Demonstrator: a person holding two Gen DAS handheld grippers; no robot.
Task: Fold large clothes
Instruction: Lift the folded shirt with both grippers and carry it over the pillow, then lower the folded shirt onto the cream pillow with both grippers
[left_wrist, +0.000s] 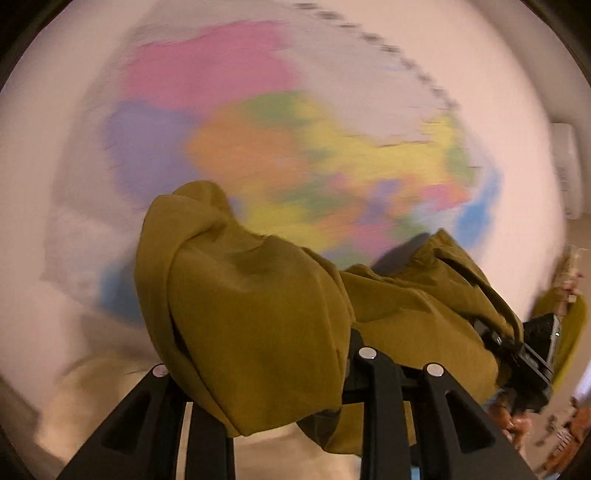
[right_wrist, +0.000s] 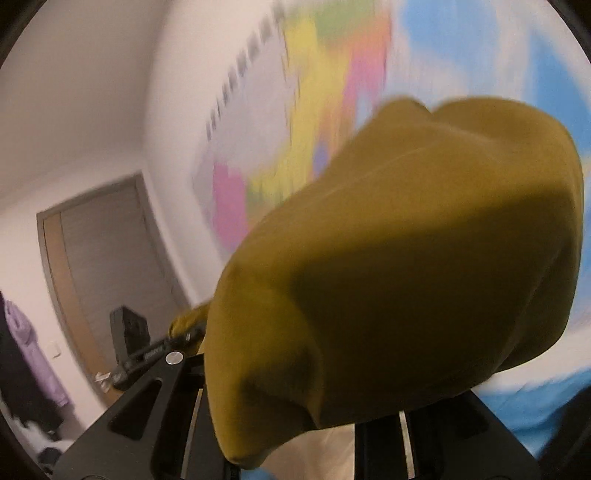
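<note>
The olive-green fabric garment (left_wrist: 258, 314) hangs bunched in front of the blurred multicoloured wall map (left_wrist: 258, 140). The left gripper (left_wrist: 266, 373) and the right gripper (right_wrist: 295, 369) each clamp a fold of it, jaws nearly closed.

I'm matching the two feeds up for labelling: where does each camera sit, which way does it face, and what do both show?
Left wrist: sits on the left gripper, facing a blurred colourful wall map; its black fingers grip the mustard-yellow garment, and the right gripper shows at the right edge.
Right wrist: sits on the right gripper, facing the same map and a grey door; the left gripper shows at lower left.
Shared: the garment, the map, each other's gripper.
</note>
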